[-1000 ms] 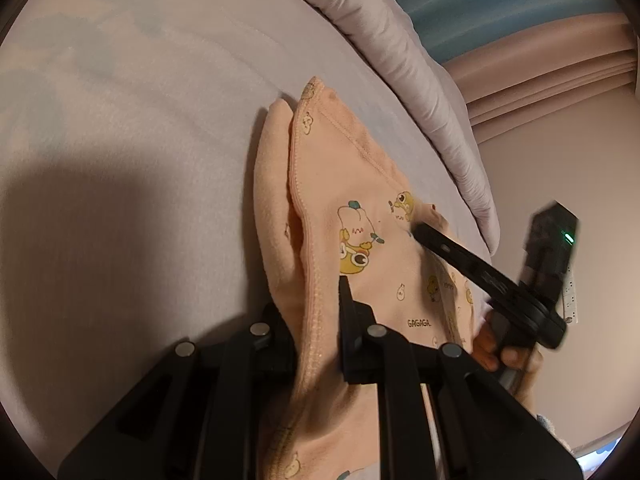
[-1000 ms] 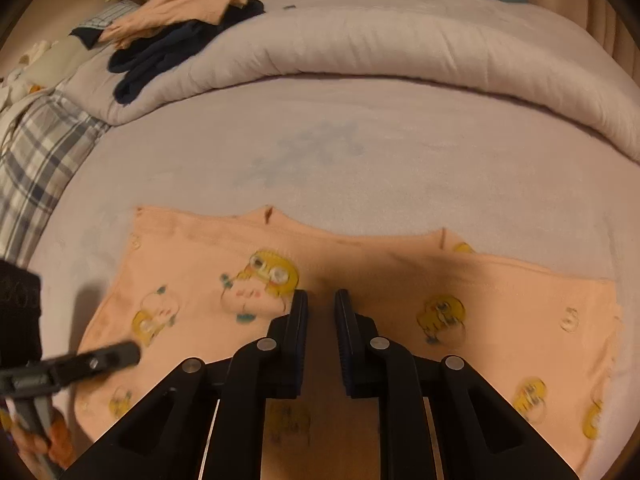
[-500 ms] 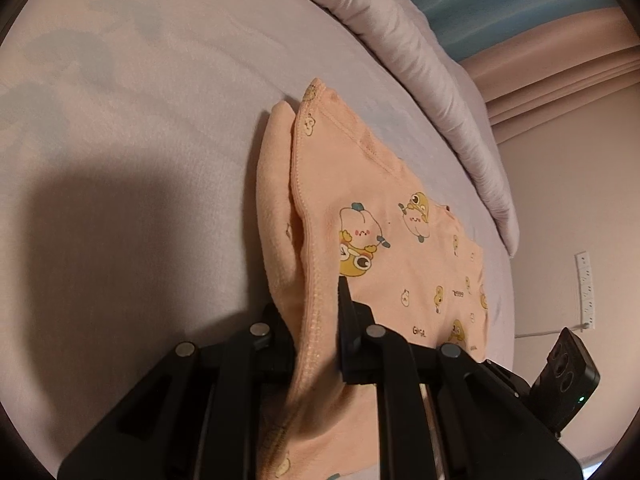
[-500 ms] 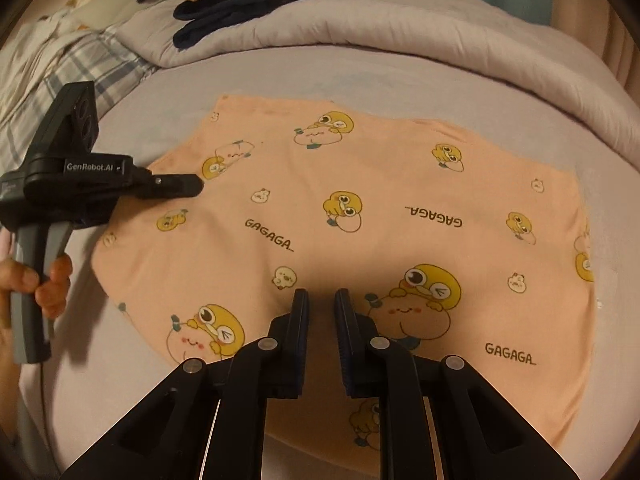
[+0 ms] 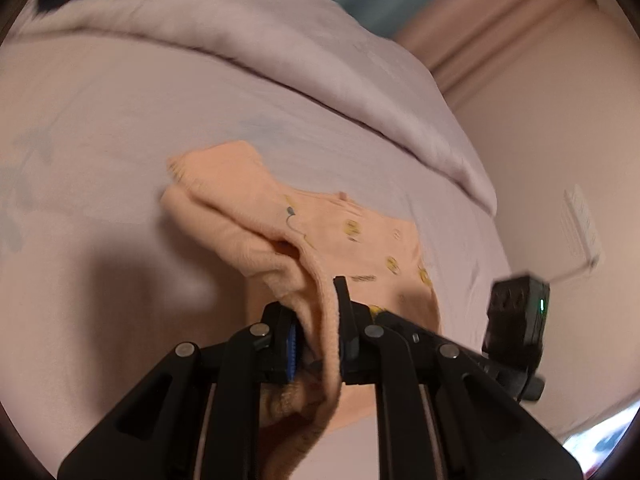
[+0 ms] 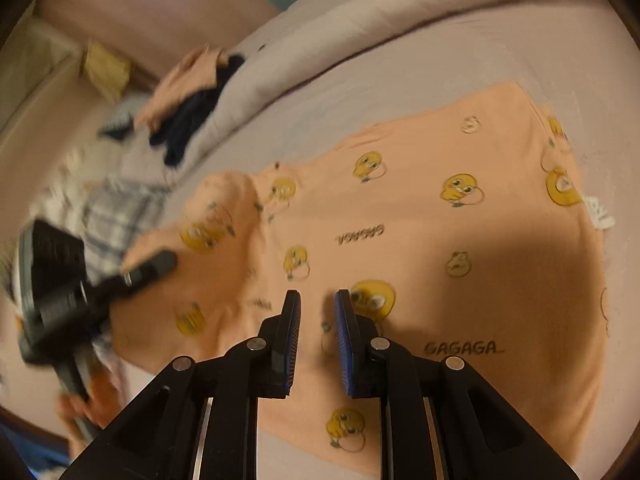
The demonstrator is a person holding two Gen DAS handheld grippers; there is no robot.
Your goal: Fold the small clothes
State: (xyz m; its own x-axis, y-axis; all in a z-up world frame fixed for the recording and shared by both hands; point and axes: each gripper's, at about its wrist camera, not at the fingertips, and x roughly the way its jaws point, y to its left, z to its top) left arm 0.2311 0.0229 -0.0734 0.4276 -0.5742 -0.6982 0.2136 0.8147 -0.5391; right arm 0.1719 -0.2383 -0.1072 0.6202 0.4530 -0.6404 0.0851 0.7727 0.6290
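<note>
So the peach cotton baby garment with the yellow duck cartoons and GAGAGA print (image 6: pixel 420 240) is lying on the pale lilac bedsheet (image 5: pixel 100 128), mostly flat, except for one edge. The left gripper (image 5: pixel 316 332) is clamped on that hem, and compared with a second ago it's hauled it up off the bed, so the fabric now bunches into a raised fold in front of the jaws instead of lying as a neat strip. Looks to me like the fold-over is actually underway, with that edge headed across the rest of the shirt.

The right gripper (image 6: pixel 318 340) was down close to the cloth a second ago; now it's pulled back and hovers over the middle of the garment. Jaws are a narrow gap apart with nothing between them, so it's holding nothing.

Containers: none that I can see. Just a rumpled lilac duvet (image 5: pixel 280 40) behind, with a heap of dark navy and peach clothes (image 6: pixel 188 108) on it, plus plaid fabric (image 6: pixel 116 208) off to the side.
</note>
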